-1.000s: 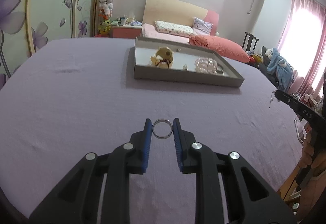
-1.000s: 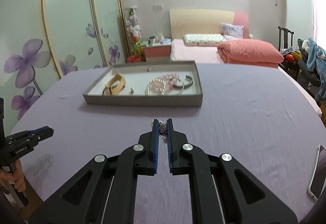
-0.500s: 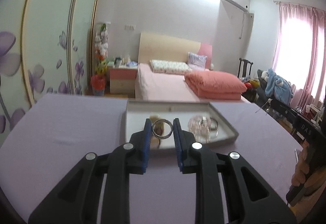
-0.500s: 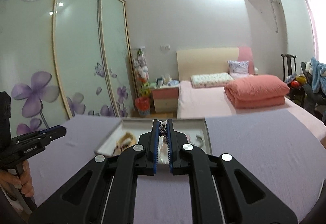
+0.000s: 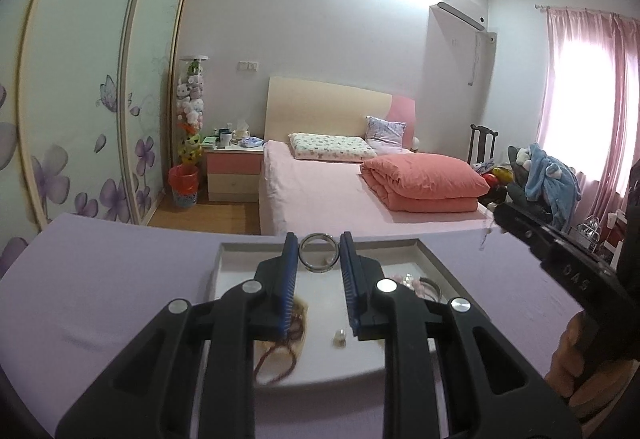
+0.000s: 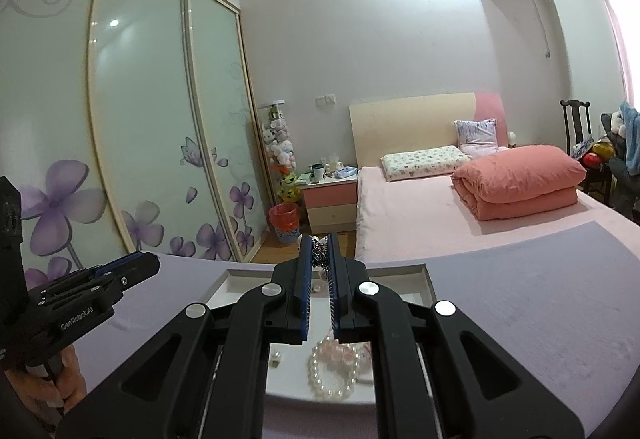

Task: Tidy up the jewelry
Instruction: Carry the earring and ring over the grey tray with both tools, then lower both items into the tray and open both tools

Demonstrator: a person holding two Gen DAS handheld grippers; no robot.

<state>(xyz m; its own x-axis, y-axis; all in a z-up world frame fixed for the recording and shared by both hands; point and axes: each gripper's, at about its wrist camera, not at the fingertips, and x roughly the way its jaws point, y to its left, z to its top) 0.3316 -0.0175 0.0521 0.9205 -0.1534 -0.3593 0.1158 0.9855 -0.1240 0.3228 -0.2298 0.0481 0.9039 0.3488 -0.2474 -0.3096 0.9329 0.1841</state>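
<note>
Silver ring (image 5: 319, 252) sits pinched upright betw. the blue pads of the left gripper (image 5: 319, 253), held in the air over the far part of the grey tray (image 5: 438, 270). Right gripper (image 6: 319, 253) is clamped on a thin chain (image 6: 319, 250), also above the tray, w/ a pearl bracelet (image 6: 334, 371) lying below it. Tray also holds a brown corded piece (image 5: 288, 343) and a small earring (image 5: 339, 337). Next step, prob.: lower each piece before letting go. Advice: bring the ring down to a bare patch of tray floor, clear of the corded piece, then ease the jaws apart so it doesn't roll; set the chain beside, not on, the pearls to avoid tangling.
</note>
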